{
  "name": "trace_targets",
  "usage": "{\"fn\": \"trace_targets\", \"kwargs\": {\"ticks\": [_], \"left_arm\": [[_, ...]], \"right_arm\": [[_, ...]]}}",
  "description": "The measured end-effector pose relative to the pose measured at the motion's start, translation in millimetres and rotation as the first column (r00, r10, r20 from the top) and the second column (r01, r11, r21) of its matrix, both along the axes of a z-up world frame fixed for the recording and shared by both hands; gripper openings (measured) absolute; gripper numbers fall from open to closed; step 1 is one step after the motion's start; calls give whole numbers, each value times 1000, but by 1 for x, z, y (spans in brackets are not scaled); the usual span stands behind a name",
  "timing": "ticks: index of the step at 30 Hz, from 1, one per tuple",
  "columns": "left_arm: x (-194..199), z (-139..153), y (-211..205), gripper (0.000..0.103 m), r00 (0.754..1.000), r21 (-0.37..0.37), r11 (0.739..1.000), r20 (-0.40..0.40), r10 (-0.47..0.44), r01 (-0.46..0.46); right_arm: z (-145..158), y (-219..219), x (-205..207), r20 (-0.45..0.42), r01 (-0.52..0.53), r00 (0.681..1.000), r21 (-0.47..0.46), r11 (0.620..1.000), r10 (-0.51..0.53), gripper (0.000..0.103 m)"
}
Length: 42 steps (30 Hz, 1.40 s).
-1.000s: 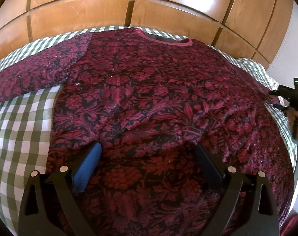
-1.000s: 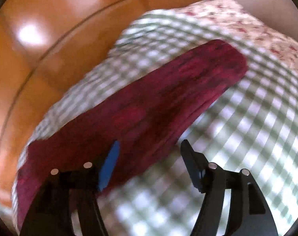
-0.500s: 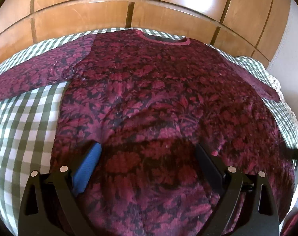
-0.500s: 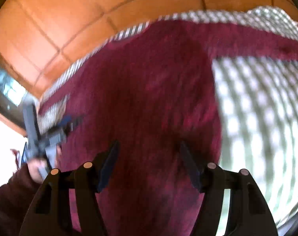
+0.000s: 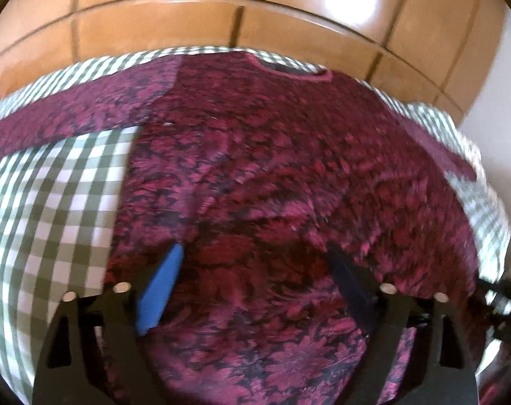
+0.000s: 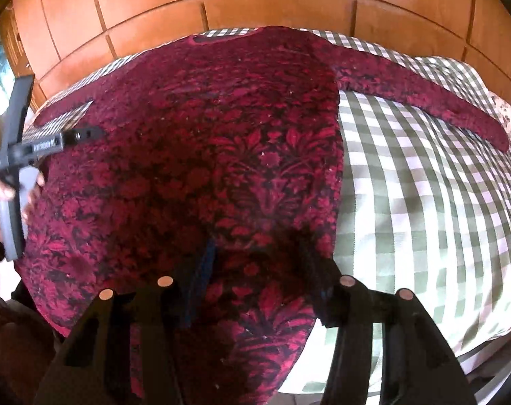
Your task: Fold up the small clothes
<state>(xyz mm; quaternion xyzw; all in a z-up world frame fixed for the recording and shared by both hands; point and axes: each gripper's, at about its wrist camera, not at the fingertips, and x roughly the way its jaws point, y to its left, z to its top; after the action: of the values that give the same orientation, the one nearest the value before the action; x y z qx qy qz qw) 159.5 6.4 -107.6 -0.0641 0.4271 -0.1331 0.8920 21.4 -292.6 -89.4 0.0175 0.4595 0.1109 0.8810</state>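
A crimson floral-patterned sweater (image 6: 194,155) lies flat ahead of both my tongs on green checked bedding (image 6: 424,202). Left tongs (image 5: 255,263) gape wide, right tongs (image 6: 255,256) narrower; both just closing over the fabric, nothing gripped.

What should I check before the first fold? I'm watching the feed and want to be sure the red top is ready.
1. Red patterned top spread flat on the checked cloth, neckline at the far edge: ok.
2. Both sleeves laid out sideways, one in the right wrist view, one in the left: ok.
3. Right hand-held gripper over the hem; its jaws have just been closing, with fabric between them: grip cannot tell.
4. Left hand-held gripper over the hem; its jaws have just been closing a little but stand wide: not ok for lifting.
5. Hem edge itself: hidden, cannot tell.
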Motion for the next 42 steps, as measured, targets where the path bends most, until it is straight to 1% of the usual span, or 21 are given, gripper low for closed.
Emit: {"fn": "trace_targets", "kwargs": {"ticks": [1,3,5,6,7,8,11,12,14,15,19,21,22,25,28,30,32,34,35,37,42], "left_arm": [[1,5,3,84,1000,-19,1000,10,4,-4],[4,10,4,84,999,-1,1000,43,0,0],[11,8,5,84,1000,-10,1000,25,-2,3],[15,4,7,84,1000,-30,1000,6,7,-6],[16,0,8,84,1000,-39,999,-4,15,-15],[17,-4,8,84,1000,-40,999,-10,16,-17],[12,-10,-4,93,999,18,1000,27,-21,20],[12,-11,-8,94,999,38,999,29,-26,25],[12,-12,-8,96,999,31,999,29,-33,32],[12,-12,-6,97,999,17,999,29,-34,34],[13,-13,-3,98,999,-20,999,33,-38,39],[13,-14,-4,99,999,-16,999,32,-41,41],[14,-15,-5,99,999,-14,999,31,-44,44],[15,-16,-6,99,999,-8,999,26,-42,43],[17,-17,-5,99,999,-13,999,26,-46,46],[17,-18,-5,99,999,-12,999,25,-48,49],[18,-18,-5,99,998,-11,999,26,-50,50],[18,-19,-4,99,998,-15,999,27,-51,51],[18,-19,-4,99,998,-17,999,28,-51,52],[19,-19,-3,99,998,-20,998,28,-53,54],[17,-19,-1,99,998,-30,998,32,-53,54]], "right_arm": [[2,-2,2,-14,9,1000,30,1000,-9,50],[8,-12,7,-48,31,999,130,991,-25,55],[17,-21,13,-53,53,998,210,976,-42,70],[22,-28,17,-40,80,997,242,967,-73,73],[26,-36,22,-31,118,993,260,958,-114,82],[29,-46,27,-27,160,987,283,946,-159,86],[24,-92,51,-61,310,948,400,863,-312,85],[20,-113,64,-78,380,920,424,822,-385,85],[11,-147,80,-114,475,868,475,741,-484,73],[5,-169,92,-149,532,829,507,677,-540,71],[-2,-230,123,-191,670,693,529,521,-696,60],[-7,-255,139,-214,714,634,532,455,-743,59],[-8,-264,145,-222,728,613,530,434,-758,59],[-14,-285,169,-245,754,573,532,386,-782,59],[-18,-300,192,-242,782,549,488,389,-800,58],[-16,-302,207,-220,794,550,435,424,-806,51],[-10,-302,220,-195,802,561,368,470,-805,19],[1,-293,220,-143,784,580,366,501,-802,17],[10,-286,222,-108,765,597,376,523,-795,15],[32,-267,228,-38,702,655,400,589,-754,15],[81,-186,243,110,481,817,412,774,-566,14]]}}
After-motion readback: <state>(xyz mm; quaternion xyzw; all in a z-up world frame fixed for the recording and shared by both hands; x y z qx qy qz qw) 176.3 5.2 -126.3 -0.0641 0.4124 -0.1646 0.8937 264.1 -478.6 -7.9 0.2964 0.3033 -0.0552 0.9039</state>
